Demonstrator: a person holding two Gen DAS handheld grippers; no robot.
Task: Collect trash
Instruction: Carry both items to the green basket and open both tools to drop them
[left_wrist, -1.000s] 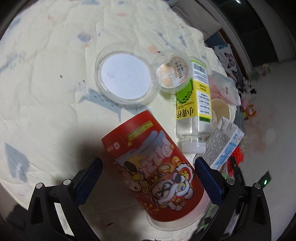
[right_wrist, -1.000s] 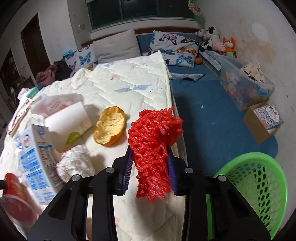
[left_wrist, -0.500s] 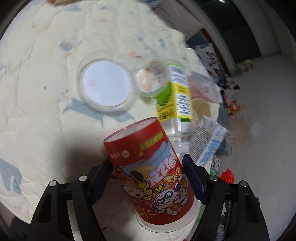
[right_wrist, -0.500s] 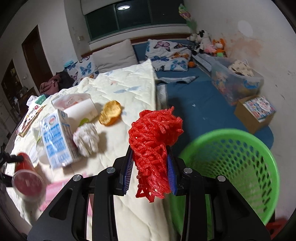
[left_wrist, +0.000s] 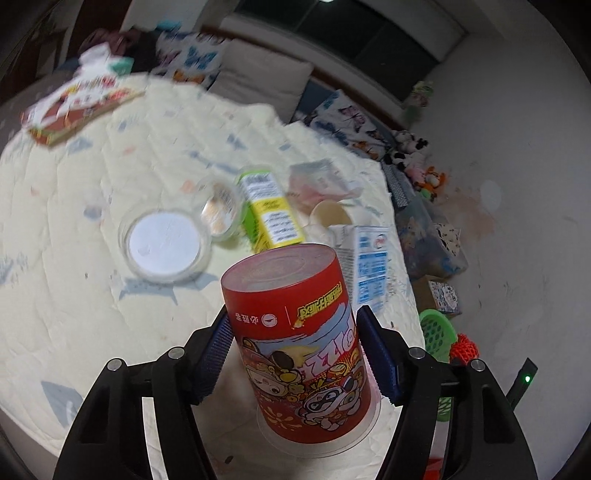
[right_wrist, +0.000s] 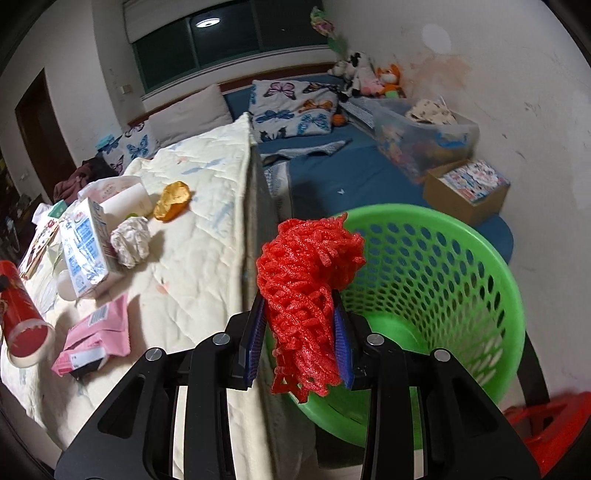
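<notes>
My left gripper (left_wrist: 295, 347) is shut on a red printed snack can (left_wrist: 299, 343) and holds it above the quilted bed (left_wrist: 74, 221). The can also shows at the left edge of the right wrist view (right_wrist: 18, 310). My right gripper (right_wrist: 300, 332) is shut on a red foam net (right_wrist: 306, 288), at the bed's edge beside the near rim of the green mesh basket (right_wrist: 461, 266). Trash on the bed: a milk carton (right_wrist: 86, 247), a crumpled tissue (right_wrist: 131, 242), an orange peel (right_wrist: 171, 201), a pink packet (right_wrist: 98, 338), a plastic bottle (left_wrist: 267, 212), a clear lid (left_wrist: 164, 245).
The basket stands on the floor against the bed's side. A blue mattress (right_wrist: 351, 177) with butterfly pillows (right_wrist: 291, 105), a clear storage bin (right_wrist: 424, 140) and a cardboard box (right_wrist: 467, 188) lie beyond it. A red stool (right_wrist: 546, 428) sits at lower right. A book (left_wrist: 77, 107) lies on the bed's far side.
My left gripper closed on the red can and lifted it, tilting upward. My right gripper carried the red net from over the bed to the basket's rim.
</notes>
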